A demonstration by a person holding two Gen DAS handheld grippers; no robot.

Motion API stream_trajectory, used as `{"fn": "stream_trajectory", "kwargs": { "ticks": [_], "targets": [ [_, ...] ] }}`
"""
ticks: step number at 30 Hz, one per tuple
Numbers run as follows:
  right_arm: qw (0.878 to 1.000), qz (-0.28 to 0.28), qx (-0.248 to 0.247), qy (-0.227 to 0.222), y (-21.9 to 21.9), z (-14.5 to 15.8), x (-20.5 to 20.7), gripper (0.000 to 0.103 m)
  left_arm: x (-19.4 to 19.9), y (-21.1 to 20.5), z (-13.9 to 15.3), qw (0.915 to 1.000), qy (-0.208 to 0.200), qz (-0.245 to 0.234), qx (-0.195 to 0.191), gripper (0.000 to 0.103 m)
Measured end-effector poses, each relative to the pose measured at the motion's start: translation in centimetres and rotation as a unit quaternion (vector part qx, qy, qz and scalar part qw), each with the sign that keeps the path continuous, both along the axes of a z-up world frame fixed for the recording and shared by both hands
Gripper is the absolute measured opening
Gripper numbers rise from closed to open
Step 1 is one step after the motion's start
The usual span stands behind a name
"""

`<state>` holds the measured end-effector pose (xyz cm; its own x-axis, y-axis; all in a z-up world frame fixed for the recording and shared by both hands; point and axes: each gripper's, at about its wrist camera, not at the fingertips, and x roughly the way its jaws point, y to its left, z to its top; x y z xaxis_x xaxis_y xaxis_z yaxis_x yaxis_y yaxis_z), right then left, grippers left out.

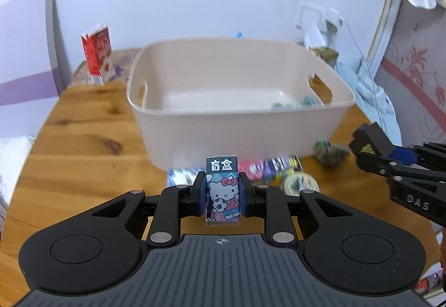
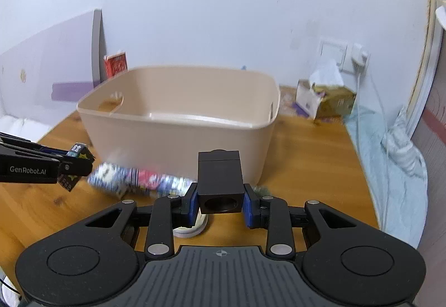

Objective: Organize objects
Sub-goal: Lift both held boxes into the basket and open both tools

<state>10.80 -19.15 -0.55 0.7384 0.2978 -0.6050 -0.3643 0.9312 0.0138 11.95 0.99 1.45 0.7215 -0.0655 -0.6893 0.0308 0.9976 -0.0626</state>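
**Both grippers loaded, bin ahead: the carry to the drop**

The step in hand looks like the carry: each gripper holds one item above the table, and the beige plastic bin (image 1: pixel 239 100) stands just beyond them, open-topped with cut-out handles in its side walls. It is nearly empty; only a small blue-green, fuzzy-looking thing (image 1: pixel 295 104) lies in its far right corner, too blurred to name.

The left gripper (image 1: pixel 222 192) is clamped on a small blind-box carton (image 1: pixel 222 190) printed with a cartoon cat, held upright between the blue pads. The right gripper (image 2: pixel 220 199) is clamped on a black block (image 2: pixel 219 181) with a round hole in its near face.

By my reading, the next move calls for bringing each item forward over the near rim, high enough to clear it, and only then parting the fingers, so that neither piece strikes the wall or drops short.

Still waiting on the table in front of the bin are a row of colourful packets (image 1: pixel 267 166), a round tape-like roll (image 1: pixel 299 183) and a dark green fuzzy ball (image 1: pixel 329 153).

The surface is a wooden table (image 1: pixel 83 139) with visible knots. It stands against a pale wall (image 2: pixel 223 14) bearing a socket with a plugged-in charger (image 2: pixel 358 56). A red carton (image 1: pixel 97 53) stands at the back left, opened boxes (image 2: pixel 323 99) at the back right, and a light blue cloth (image 2: pixel 390 167) lies along the right edge.
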Motion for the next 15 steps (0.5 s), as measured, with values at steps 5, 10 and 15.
{"fn": "stream_trajectory", "kwargs": {
  "ticks": [5,10,15],
  "targets": [
    [0.999,-0.012,0.012,-0.030,-0.4,2.1,0.7,0.030,1.1,1.0,2.0,0.9996,-0.025,0.015,-0.003,0.023],
    [0.998,-0.025,0.025,-0.048,-0.8,3.5,2.0,0.030,2.8,1.6,3.3,0.9991,-0.039,0.019,0.000,0.023],
    [0.997,-0.030,0.027,-0.061,-0.3,4.5,4.0,0.030,5.6,1.4,3.4,0.9987,-0.043,0.022,0.015,0.023]
  ]
}}
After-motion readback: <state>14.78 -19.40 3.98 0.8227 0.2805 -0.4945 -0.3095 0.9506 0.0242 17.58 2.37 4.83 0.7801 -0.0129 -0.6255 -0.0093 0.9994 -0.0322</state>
